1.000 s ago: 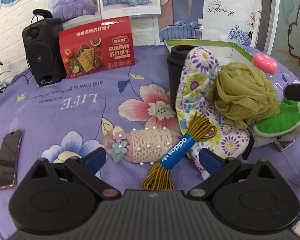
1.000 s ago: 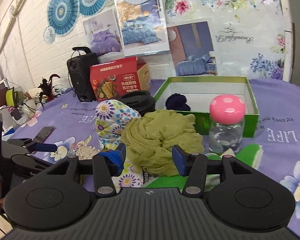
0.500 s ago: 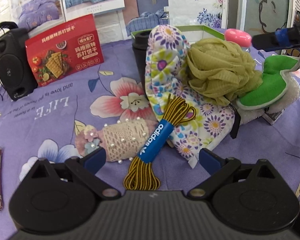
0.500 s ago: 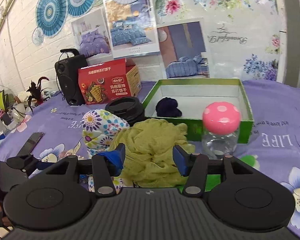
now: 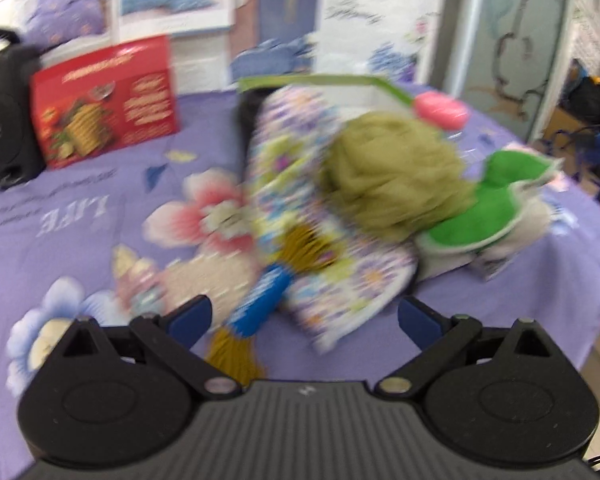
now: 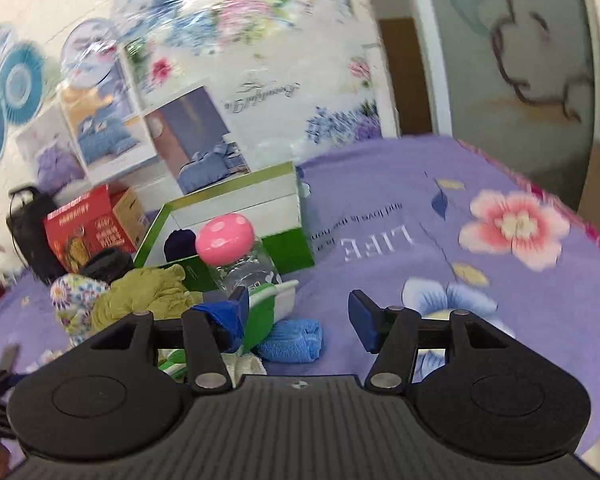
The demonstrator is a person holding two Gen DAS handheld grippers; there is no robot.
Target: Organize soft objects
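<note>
Swung rightward off the green puff, the right tongs gape wide over a blue towel.

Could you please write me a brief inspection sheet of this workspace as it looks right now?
Surface: purple floral bedsheet, covering the table.
Job's things: olive mesh pouf resting on floral oven mitt; green mitt; blue towel; bundled laces; dark item in green box.
Clutter: red cracker box, pink-capped jar, black cup.
Grippers: left gripper and right gripper open, empty.
Cables: one on the black speaker.
Surroundings: bedding posters, paper fans.
</note>
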